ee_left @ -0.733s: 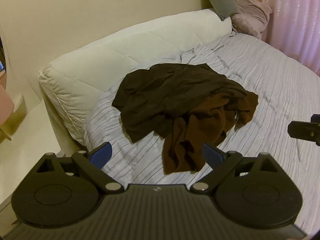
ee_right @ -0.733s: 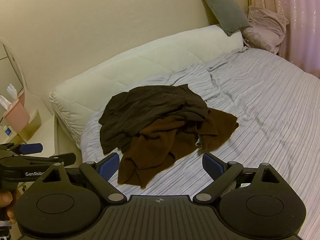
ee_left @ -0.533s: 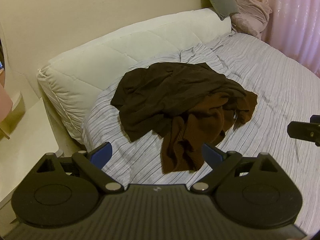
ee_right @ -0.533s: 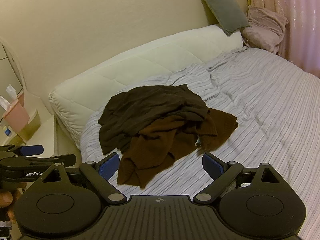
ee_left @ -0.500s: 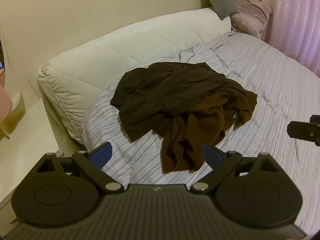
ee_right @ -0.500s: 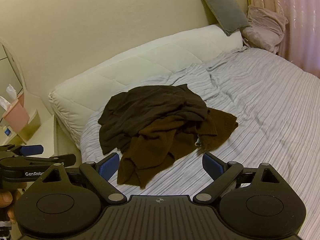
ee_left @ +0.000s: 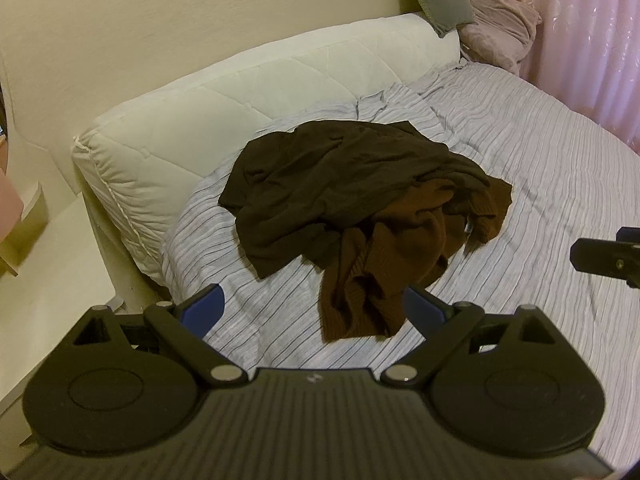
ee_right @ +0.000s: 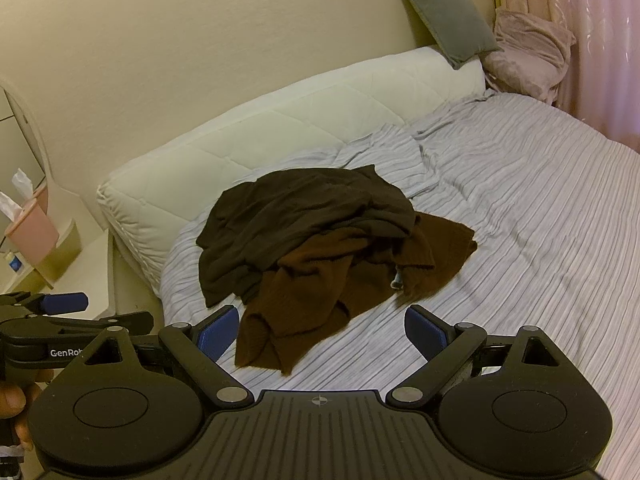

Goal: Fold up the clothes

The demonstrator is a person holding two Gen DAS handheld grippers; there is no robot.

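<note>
While two garments lie heaped together near the head of the bed (ee_right: 540, 208), the left hand-held gripper (ee_left: 314, 308) and the right hand-held gripper (ee_right: 320, 326) hover just short of the pile, jaws spread wide and holding nothing. A dark brown garment (ee_right: 296, 216), thin and smooth-draping, sprawls over a rust-brown knit (ee_right: 320, 280) whose ribbed, heavier fabric spills toward the near edge in loose folds; a small pale tag shows at its right side. Both rest on a grey pinstriped sheet, rumpled toward a quilted cream bolster (ee_right: 280, 120) along the wall. A grey cushion (ee_right: 448, 20) and a mauve bundle (ee_right: 528, 56) sit at the far corner, a pink tissue box (ee_right: 30, 232) on the side table (ee_right: 88, 276).

Folding has not begun. The sensible first move appears to be separating the pieces: pinch the top garment at an outer edge or hem, not the bunched middle, lift it clear of the knit, then spread it flat on open sheet. The knit will likely cling and drag, so a slow lift seems wise.
</note>
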